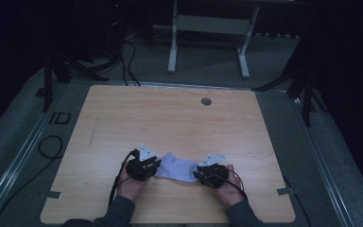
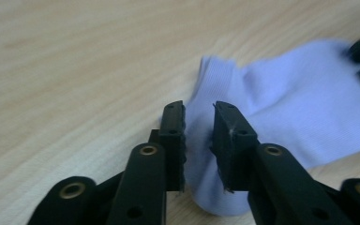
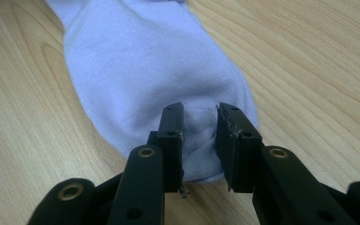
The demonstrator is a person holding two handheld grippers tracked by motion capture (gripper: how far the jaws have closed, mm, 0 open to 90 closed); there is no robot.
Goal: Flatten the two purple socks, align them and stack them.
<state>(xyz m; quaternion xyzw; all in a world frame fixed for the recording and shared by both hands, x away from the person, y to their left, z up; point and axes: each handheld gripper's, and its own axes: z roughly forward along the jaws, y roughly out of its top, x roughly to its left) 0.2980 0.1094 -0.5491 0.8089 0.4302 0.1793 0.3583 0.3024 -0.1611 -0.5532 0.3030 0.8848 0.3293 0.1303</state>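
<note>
High view: a pale lilac sock [image 1: 176,168] lies flat on the near half of the wooden worktop [image 1: 170,118], long axis running left to right across the worktop, roughly parallel to its near edge. The left gripper [image 1: 154,166] sits at the sock's left end and the right gripper [image 1: 199,173] at its right end, each held in a hand whose dark sleeve enters from the bottom edge. The worktop is light wood grain with rounded corners and a small round grommet [image 1: 206,101] near its far edge. Grey carpeted floor [image 1: 208,61] surrounds it; the white legs of a second table [image 1: 208,33] stand beyond, black cables [image 1: 52,146] trail on the floor at left, and the room is dim. Left gripper view: the sock [image 2: 300,112] stretches away up and to the right, its ribbed cuff opening [image 2: 215,70] at the far left of the fabric. The gripper's own fingers [image 2: 173,140] stand a little apart with a bunched end of sock between them; the fabric appears pinched. The other gripper shows as a dark blur at the sock's far end. Right gripper view: the sock [image 3: 145,65] runs straight away from the camera, rounded toe end nearest. The fingers [image 3: 171,140] stand narrowly apart, pinching a gathered fold of the toe.
</note>
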